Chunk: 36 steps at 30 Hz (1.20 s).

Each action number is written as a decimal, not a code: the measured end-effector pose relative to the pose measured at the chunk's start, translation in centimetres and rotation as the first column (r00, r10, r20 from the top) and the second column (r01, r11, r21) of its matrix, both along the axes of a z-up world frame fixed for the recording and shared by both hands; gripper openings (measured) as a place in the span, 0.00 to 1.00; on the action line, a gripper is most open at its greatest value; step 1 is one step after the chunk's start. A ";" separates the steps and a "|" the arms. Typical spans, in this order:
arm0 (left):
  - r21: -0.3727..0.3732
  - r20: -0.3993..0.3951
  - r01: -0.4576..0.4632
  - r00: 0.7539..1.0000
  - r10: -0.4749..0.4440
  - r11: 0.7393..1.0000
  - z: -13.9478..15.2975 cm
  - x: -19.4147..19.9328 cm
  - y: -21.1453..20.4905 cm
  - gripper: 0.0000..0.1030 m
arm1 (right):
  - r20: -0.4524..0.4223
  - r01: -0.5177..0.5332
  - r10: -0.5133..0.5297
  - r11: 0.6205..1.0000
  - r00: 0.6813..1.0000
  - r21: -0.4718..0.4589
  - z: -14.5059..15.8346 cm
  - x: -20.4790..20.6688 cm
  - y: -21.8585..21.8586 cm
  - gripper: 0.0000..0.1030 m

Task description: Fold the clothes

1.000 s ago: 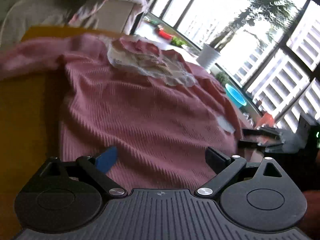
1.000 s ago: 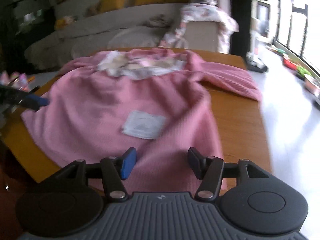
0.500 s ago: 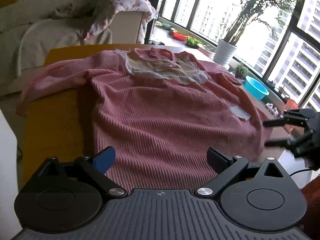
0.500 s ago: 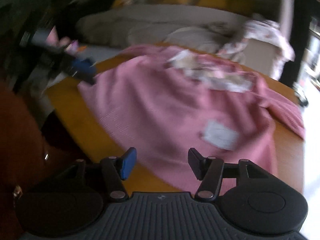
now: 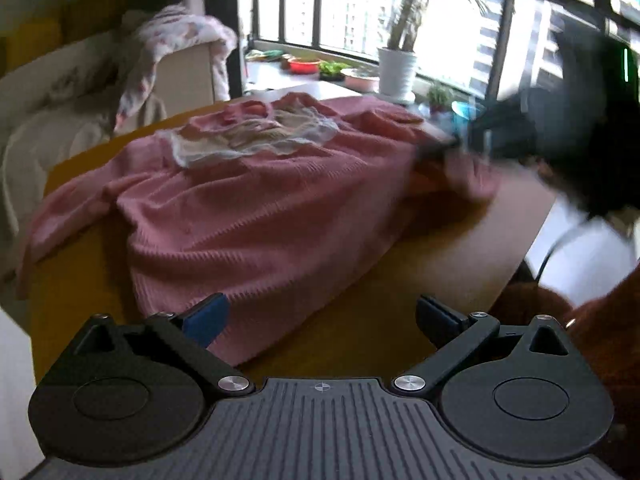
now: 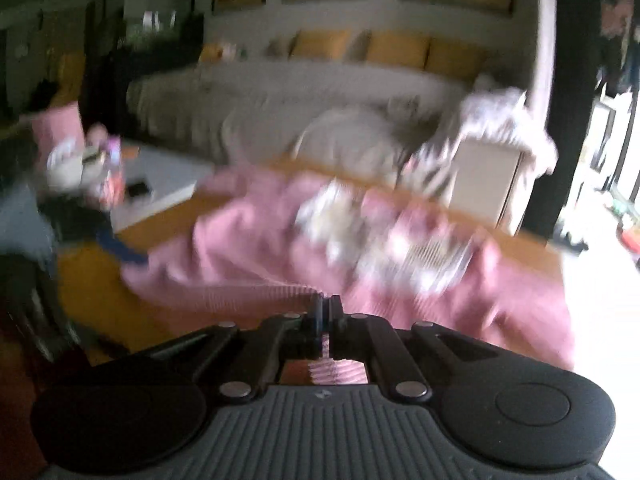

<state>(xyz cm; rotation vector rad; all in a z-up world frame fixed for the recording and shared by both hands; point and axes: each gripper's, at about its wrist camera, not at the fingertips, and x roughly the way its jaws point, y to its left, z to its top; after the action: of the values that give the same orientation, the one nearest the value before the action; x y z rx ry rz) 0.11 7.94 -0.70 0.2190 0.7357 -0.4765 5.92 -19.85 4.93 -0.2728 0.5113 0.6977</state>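
A pink knit sweater [image 5: 256,208] with a pale lace collar [image 5: 248,140] lies spread on the wooden table [image 5: 460,236]. My left gripper [image 5: 320,316] is open and empty, just above the sweater's near hem. In the right wrist view, which is blurred, my right gripper [image 6: 325,312] is shut on the sweater's [image 6: 248,248] hem edge. That gripper also shows in the left wrist view as a dark blurred shape [image 5: 520,136] at the sweater's right side, with the cloth bunched there.
A beige sofa [image 6: 280,96] with yellow cushions and a draped floral cloth [image 5: 176,40] stands behind the table. Potted plants [image 5: 394,64] and bowls line the window sill. The table's right edge [image 5: 536,232] drops to the floor.
My right gripper has closed on the sweater's hem and pulls it, bunching the right side. The left gripper has drawn back toward the near hem and stayed open.
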 end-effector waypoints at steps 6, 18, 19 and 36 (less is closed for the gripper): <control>0.145 0.097 -0.210 0.976 0.197 0.967 -1.4 3.2 1.5 0.99 | 0.073 0.022 -0.021 1.000 0.997 -0.008 1.8 0.0 -1.2 0.02; 0.003 0.226 -0.408 0.890 0.397 0.913 3.8 5.3 6.7 0.63 | -0.093 -0.200 0.201 0.980 0.975 0.023 -2.4 -4.2 1.1 0.12; -0.001 0.220 -0.405 0.892 0.395 0.914 3.8 5.4 6.6 0.63 | -0.123 -0.214 0.214 0.977 0.969 0.011 -3.2 -4.3 1.6 0.14; -0.044 0.209 0.036 0.978 -0.026 0.998 4.9 3.0 -0.5 0.94 | -0.004 0.023 -0.023 0.995 1.000 -0.098 -4.8 2.3 2.6 0.19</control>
<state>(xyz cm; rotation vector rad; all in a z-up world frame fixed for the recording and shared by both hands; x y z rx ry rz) 3.11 7.46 4.25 0.2327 0.5164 -0.4922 8.19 -17.20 0.10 -0.3567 0.5539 0.6518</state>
